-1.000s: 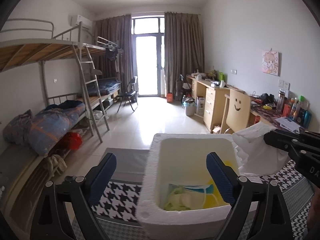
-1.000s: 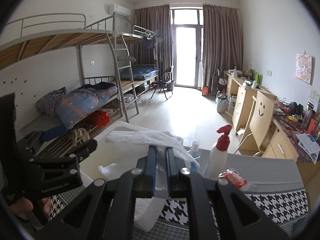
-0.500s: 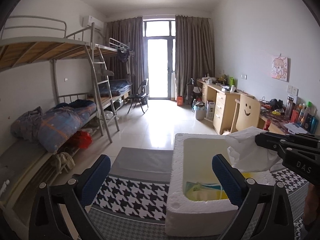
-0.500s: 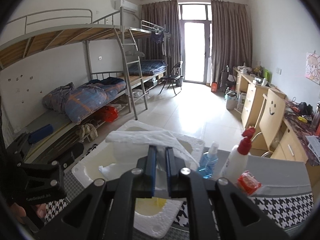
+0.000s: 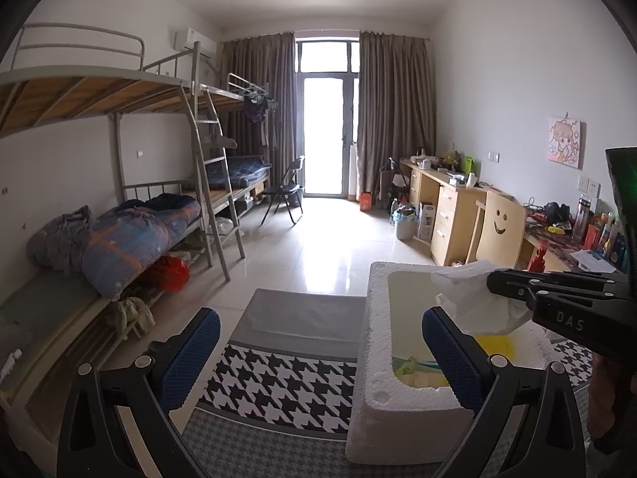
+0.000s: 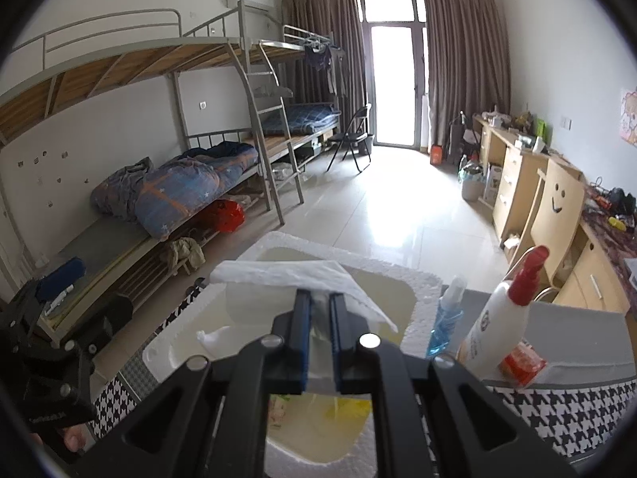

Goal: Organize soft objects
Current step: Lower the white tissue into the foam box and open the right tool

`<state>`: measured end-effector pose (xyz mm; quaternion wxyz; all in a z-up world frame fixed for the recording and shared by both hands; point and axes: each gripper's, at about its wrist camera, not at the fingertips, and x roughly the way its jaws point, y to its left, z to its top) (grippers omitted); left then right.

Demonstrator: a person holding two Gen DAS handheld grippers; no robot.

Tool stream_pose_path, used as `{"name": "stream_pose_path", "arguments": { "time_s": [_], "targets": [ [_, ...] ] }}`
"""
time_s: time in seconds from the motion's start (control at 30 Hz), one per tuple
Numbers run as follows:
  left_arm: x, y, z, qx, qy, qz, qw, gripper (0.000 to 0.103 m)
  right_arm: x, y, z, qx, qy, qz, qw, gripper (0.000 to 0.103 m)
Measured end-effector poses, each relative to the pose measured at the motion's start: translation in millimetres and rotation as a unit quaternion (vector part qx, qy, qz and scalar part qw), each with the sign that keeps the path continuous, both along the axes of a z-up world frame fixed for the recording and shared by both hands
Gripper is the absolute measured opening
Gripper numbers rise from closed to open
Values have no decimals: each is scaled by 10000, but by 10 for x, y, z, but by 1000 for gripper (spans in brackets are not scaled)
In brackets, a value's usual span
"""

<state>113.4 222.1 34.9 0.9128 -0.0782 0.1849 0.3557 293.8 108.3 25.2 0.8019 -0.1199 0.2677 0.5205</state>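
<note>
A white foam box (image 5: 376, 358) stands on the houndstooth cloth; it also shows in the right wrist view (image 6: 422, 290). Soft packets, yellow and green, lie on its floor (image 5: 410, 366). My right gripper (image 6: 318, 314) is shut on a white plastic bag (image 6: 286, 275) and holds it above the box's opening; the bag also shows in the left wrist view (image 5: 469, 298). My left gripper (image 5: 318, 354) is open and empty, to the left of the box, with its right finger (image 5: 450, 354) over the box's near corner.
A blue spray bottle (image 6: 446, 318), a white pump bottle with a red top (image 6: 497, 318) and a red packet (image 6: 521, 362) stand right of the box. The houndstooth cloth (image 5: 278, 382) covers the table. Bunk beds are left, desks right.
My left gripper has moved left, so the box now lies at its right. My right gripper has carried the bag forward over the box's opening.
</note>
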Motion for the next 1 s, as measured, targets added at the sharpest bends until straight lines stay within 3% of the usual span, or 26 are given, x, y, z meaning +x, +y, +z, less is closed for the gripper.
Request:
{"name": "stream_pose_path", "arguments": {
  "time_s": [0.1,0.17,0.23,0.7,0.8,0.83,0.87,1.0],
  "targets": [
    [1,-4,-1,-1,-15,14,10000,102,-46,24,-33,-64,-19,32,10000,14],
    [0,-6,-4,-6,-23,18,10000,102,-53,34,-47,-115,83,96,9999,35],
    [0,-7,0,11,-8,10,10000,102,-51,24,-40,-93,151,90,9998,44],
    [8,-35,-5,51,-27,1,10000,102,-121,-57,49,-36,35,116,9999,45],
    [7,-59,-7,49,-32,-6,10000,102,-120,-106,65,22,18,59,10000,66],
    [13,-69,-8,55,-25,-18,10000,102,-128,-125,76,54,-37,-6,10000,83],
    [13,-78,-7,66,-22,-27,10000,102,-144,-157,89,112,-133,-70,9998,93],
    [-2,-127,2,88,-33,-54,9999,102,-188,-228,132,197,-365,-120,9991,95]
  ]
}}
